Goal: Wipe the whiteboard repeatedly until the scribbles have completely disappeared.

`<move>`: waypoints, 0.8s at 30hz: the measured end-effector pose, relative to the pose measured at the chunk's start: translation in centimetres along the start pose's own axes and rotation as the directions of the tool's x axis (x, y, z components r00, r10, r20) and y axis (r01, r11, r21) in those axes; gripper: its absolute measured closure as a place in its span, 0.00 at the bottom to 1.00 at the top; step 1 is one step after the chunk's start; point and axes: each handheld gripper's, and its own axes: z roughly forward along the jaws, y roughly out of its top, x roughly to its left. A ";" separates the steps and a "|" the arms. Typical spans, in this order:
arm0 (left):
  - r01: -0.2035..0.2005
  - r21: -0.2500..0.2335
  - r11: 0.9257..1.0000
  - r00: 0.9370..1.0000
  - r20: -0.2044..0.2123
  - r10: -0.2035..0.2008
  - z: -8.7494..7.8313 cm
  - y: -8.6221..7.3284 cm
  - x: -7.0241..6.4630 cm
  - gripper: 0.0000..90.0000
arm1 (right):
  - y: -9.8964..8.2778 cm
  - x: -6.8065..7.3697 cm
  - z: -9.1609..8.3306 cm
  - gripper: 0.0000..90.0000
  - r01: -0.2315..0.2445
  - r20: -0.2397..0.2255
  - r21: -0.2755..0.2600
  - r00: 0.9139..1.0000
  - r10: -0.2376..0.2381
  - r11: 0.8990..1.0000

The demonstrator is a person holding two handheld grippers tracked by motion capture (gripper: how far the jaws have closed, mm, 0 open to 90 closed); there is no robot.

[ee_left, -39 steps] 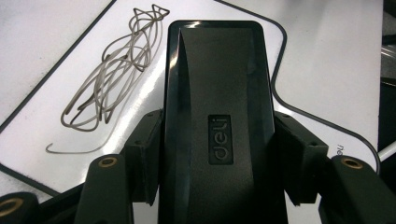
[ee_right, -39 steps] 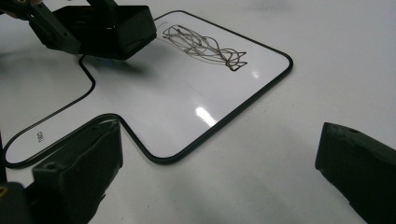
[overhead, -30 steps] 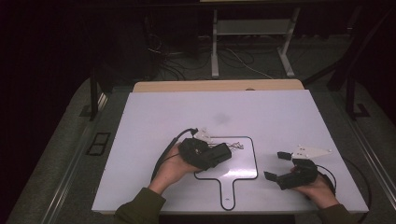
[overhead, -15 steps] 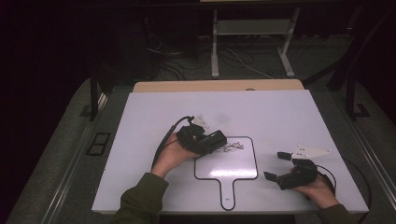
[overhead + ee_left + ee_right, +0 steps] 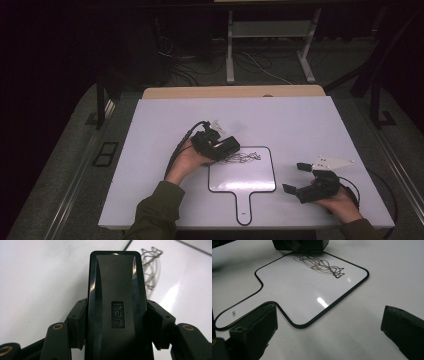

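While the left gripper (image 5: 220,146) clamps a black eraser (image 5: 116,305) at the scribble (image 5: 319,265) on the paddle-shaped whiteboard (image 5: 242,175), the right gripper (image 5: 305,181) rests wide open — wiping likely comes next, needing flat, pressed strokes.

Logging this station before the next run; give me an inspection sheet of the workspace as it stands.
Surface: white table, bare around the board.
Job's things: paddle-shaped whiteboard lying flat, scribble near its top edge; black eraser at the scribble's left end.
Clutter: nothing seen.
Grippers: left gripper shut on eraser; right gripper open, empty, right of the board.
Cables: one trails from each gripper; more lie on the floor behind.
Surroundings: dark room, metal stand beyond the table.
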 end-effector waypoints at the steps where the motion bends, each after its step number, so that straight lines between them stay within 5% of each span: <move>1: 0.000 -0.002 1.000 1.000 -0.003 0.000 0.2 -0.1 0.1 0.43 | 0.0 0.0 0.0 0.00 0.001 0.000 -0.002 1.000 -0.001 1.000; 24: -0.030 0.035 0.999 0.998 -0.046 0.032 1.5 -0.1 -0.2 0.43 | 0.0 0.0 0.1 0.00 0.002 0.000 0.003 1.000 -0.002 1.000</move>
